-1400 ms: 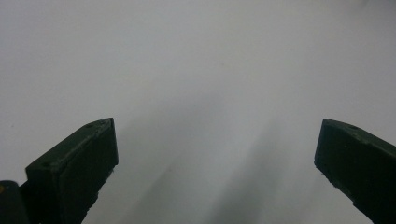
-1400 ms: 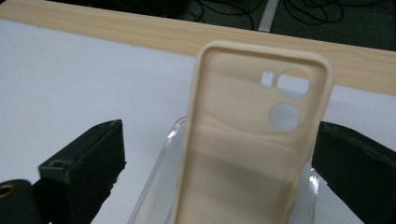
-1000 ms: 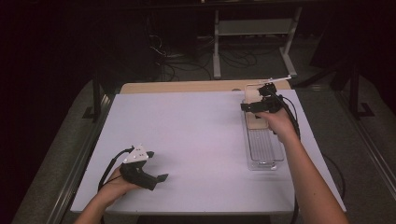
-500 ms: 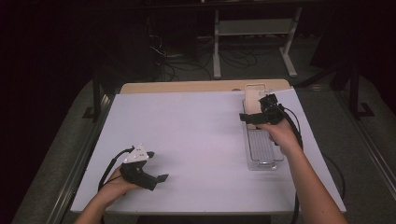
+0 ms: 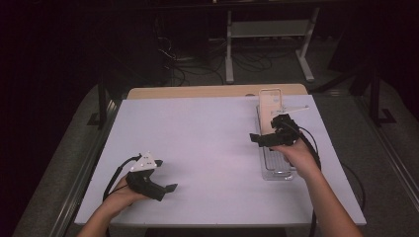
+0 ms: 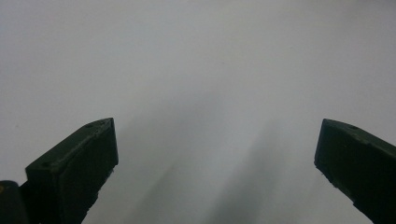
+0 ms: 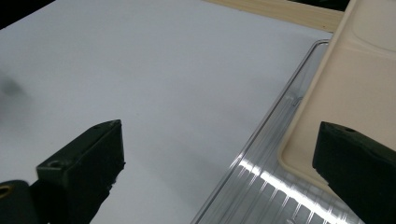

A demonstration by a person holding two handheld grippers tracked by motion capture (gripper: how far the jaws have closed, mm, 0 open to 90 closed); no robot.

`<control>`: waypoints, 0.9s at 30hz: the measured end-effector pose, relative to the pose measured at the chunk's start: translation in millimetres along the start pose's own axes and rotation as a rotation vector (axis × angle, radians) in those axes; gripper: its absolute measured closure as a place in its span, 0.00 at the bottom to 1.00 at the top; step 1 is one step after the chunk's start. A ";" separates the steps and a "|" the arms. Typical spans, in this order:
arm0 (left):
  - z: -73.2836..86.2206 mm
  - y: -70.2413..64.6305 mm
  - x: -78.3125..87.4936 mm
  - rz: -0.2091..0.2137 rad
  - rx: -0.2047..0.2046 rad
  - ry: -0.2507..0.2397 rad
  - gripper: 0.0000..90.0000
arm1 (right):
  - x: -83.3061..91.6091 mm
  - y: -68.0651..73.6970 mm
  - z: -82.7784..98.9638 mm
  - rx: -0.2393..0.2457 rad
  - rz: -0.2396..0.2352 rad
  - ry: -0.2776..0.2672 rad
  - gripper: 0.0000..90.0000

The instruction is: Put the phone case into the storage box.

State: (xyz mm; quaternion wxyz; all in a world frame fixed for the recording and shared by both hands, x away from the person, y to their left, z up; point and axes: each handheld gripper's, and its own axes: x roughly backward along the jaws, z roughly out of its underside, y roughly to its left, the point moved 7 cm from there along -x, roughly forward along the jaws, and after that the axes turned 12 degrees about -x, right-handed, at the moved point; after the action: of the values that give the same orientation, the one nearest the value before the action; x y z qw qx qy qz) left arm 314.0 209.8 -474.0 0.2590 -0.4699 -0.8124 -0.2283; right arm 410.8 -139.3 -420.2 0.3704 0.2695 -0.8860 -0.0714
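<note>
Hands come in from the bottom of the high view, each holding a black two-jaw gripper over a white-covered table (image 5: 207, 148) whose bare wooden edge shows along the far side. The left gripper (image 5: 170, 188) sits at the lower left of the frame, near the front edge, with a grey three-cornered plate on top and a cable looping behind it. In the left gripper view its jaws stand wide apart with nothing between them, only plain white tabletop (image 6: 196, 70) beyond.

The right gripper (image 5: 253, 137) hovers at the right of centre in the high view, over the left edge of a long clear ribbed plastic tray (image 5: 276, 170) that runs front to back along the table's right side. A flat beige rectangular lid (image 5: 271, 104) rests tilted on the tray's far end. In the right gripper view the jaws are likewise spread and empty; the clear tray (image 7: 266, 182) and the beige lid (image 7: 350, 79) fill the right side of the frame, the right jaw overlapping the lid.
</note>
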 end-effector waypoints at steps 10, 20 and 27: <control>0.6 2.0 1.9 -0.006 -0.003 -0.007 0.00 | 12.4 12.0 22.7 0.041 -0.043 -0.012 0.02; 0.1 1.1 2.4 -0.002 -0.015 -0.004 0.00 | 21.9 19.7 37.5 0.049 -0.069 -0.021 0.02; -2.1 0.3 4.6 0.003 0.002 -0.006 0.00 | 27.6 20.0 48.9 0.059 -0.082 -0.017 0.02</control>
State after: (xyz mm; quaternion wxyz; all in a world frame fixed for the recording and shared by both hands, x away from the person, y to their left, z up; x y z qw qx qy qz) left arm 312.8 211.5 -469.4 0.2574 -0.4714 -0.8127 -0.2258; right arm 352.3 -140.5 -431.6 0.3514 0.3156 -0.8792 -0.0627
